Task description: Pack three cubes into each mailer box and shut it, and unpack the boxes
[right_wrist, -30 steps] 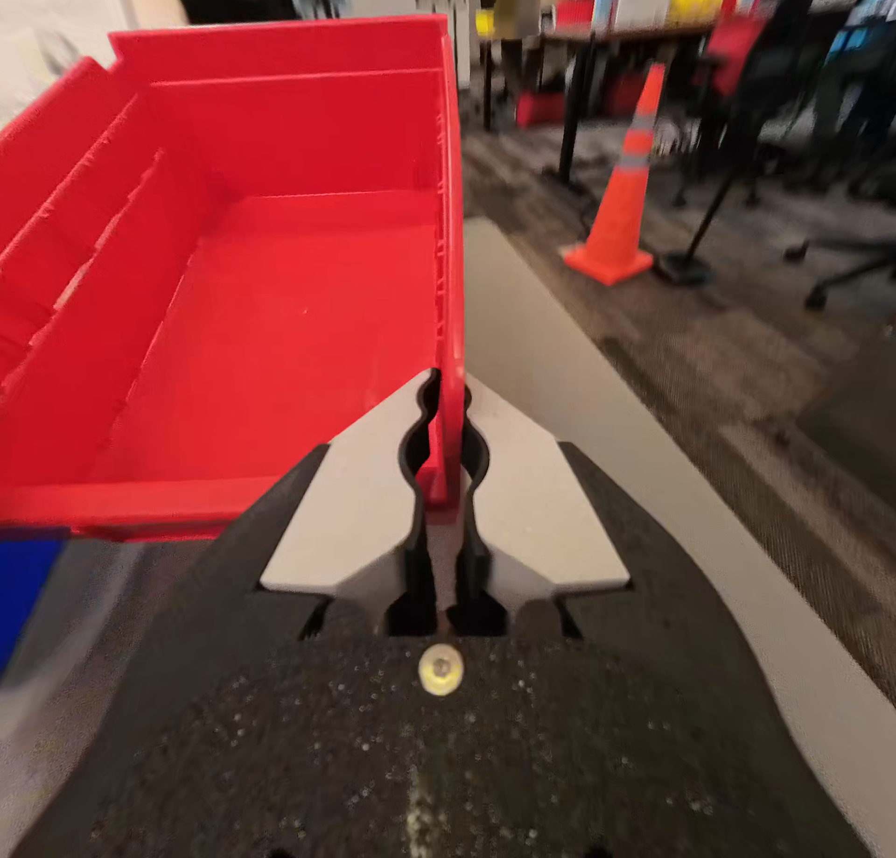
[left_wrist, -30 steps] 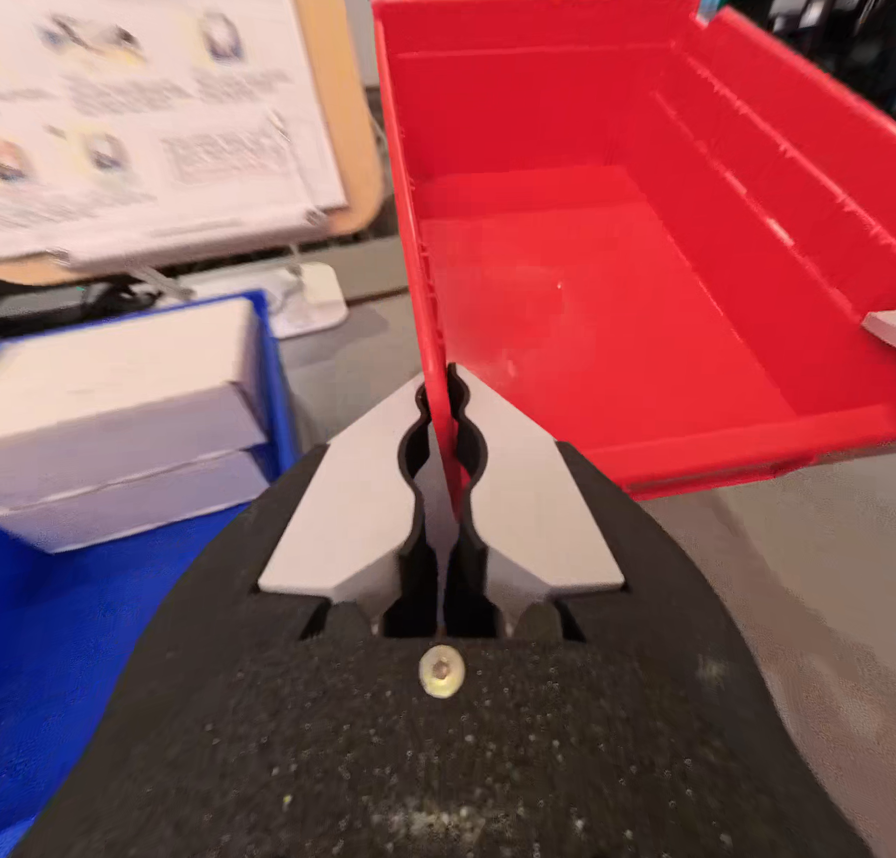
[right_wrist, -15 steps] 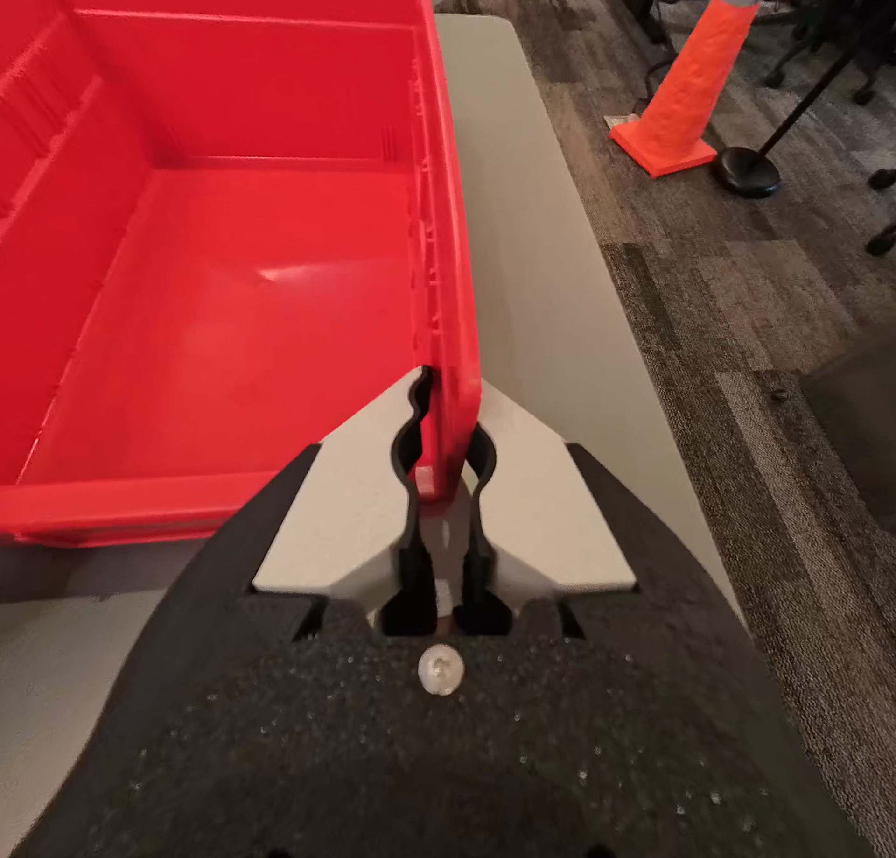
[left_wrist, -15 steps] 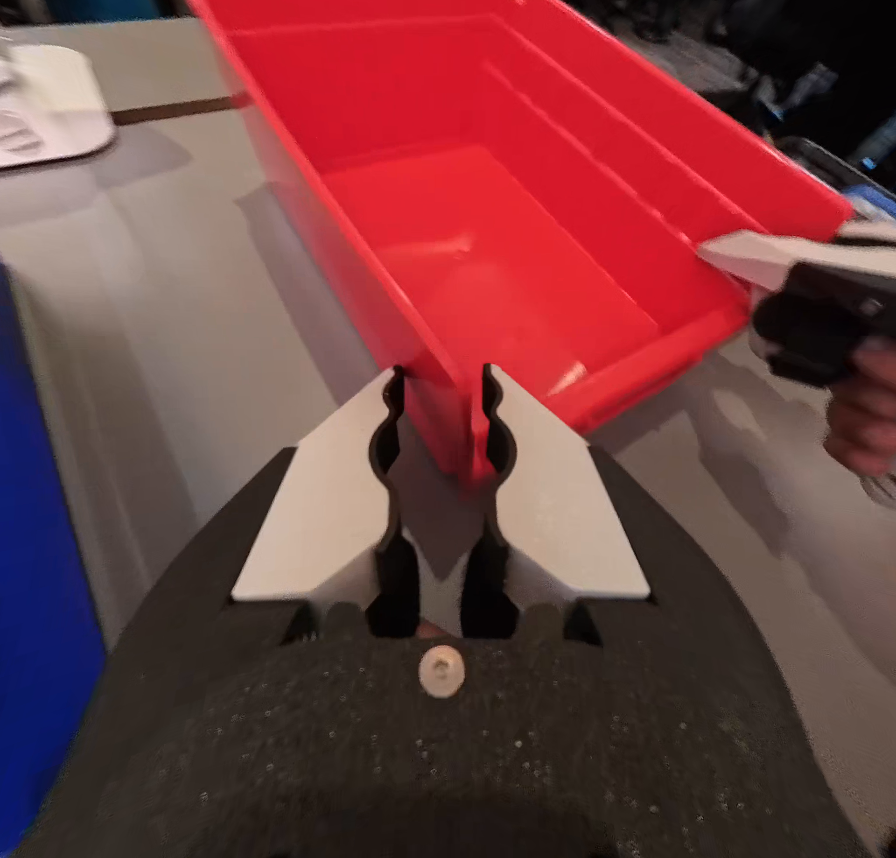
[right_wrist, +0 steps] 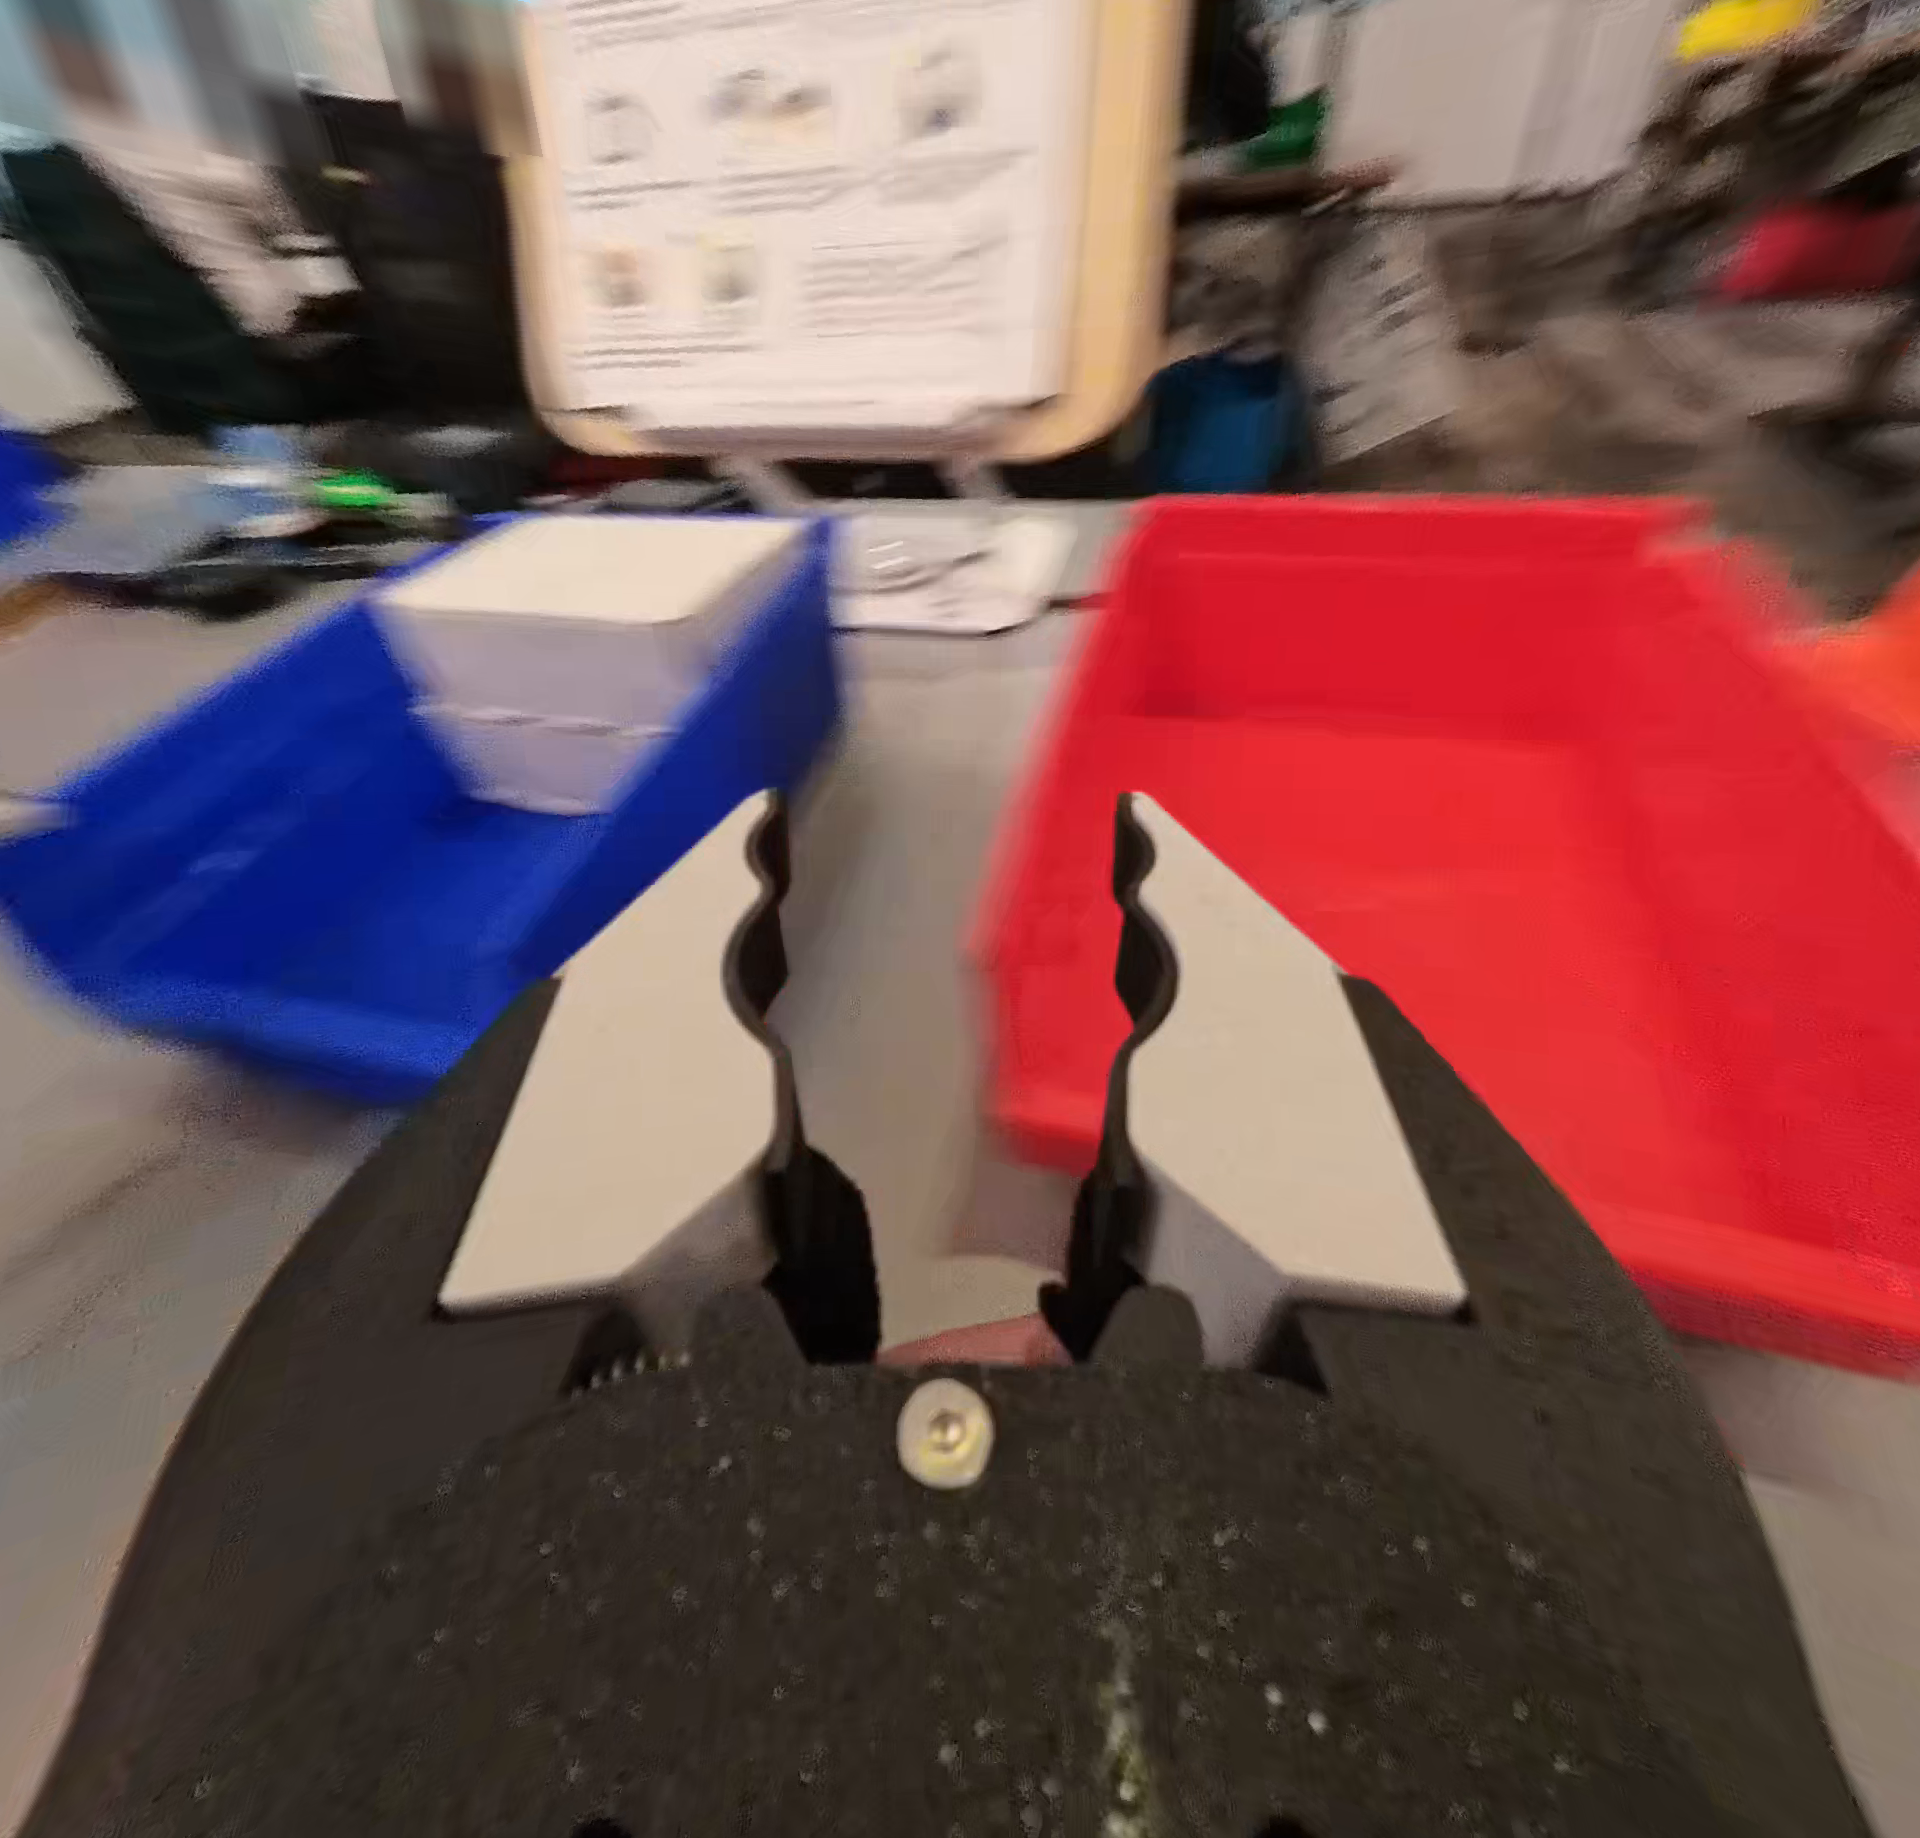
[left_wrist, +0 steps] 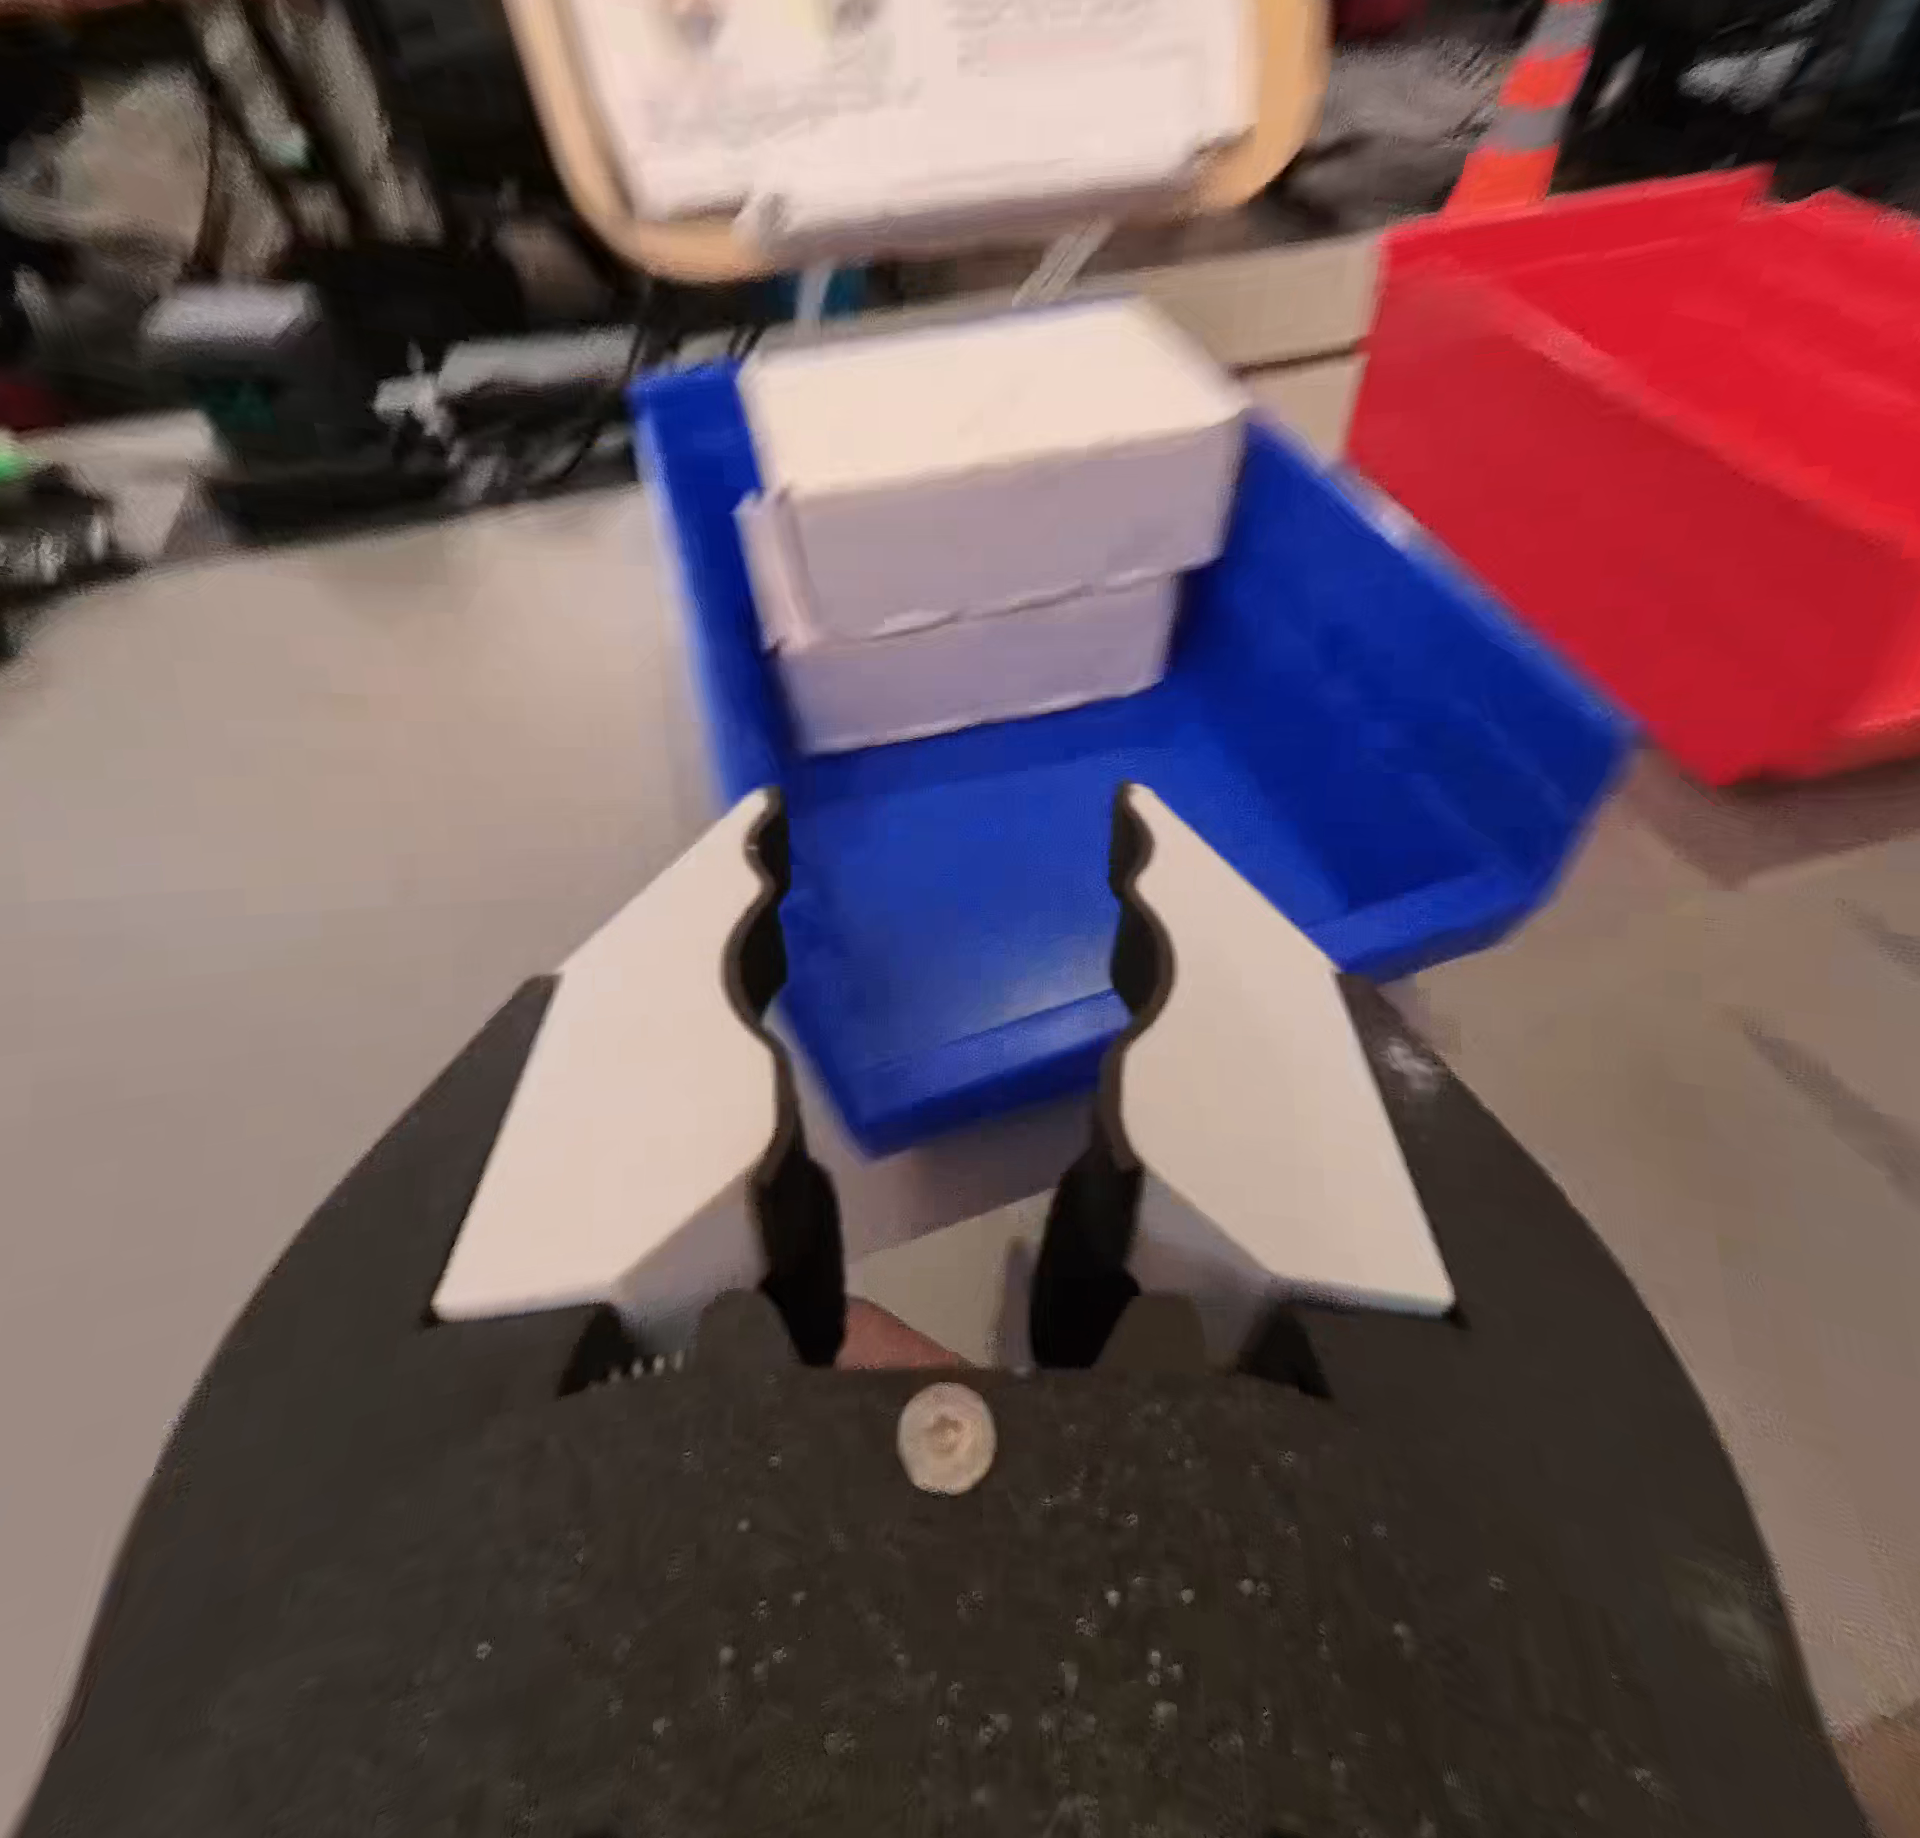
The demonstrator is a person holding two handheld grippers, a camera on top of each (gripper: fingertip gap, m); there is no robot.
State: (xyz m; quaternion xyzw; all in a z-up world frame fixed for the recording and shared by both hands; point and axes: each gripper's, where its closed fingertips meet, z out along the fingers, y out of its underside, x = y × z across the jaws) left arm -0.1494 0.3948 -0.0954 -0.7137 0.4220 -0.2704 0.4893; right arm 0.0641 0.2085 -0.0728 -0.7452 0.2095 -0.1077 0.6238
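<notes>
Both grippers hang free with fingers spread and nothing between them; the left gripper (left_wrist: 945, 801) points at the blue bin (left_wrist: 1382, 749), whose near corner sits between its fingertips; two white mailer boxes (left_wrist: 987, 531) lie stacked just beyond those tips, against the bin's far-left wall. The right gripper (right_wrist: 948, 806) aims at the bare table (right_wrist: 904, 749) between the blue bin and the red bin (right_wrist: 1507, 853), which looks empty. Judged next: take the top box; approach level, span its short sides, and close squarely so the box underneath isn't dragged along.
</notes>
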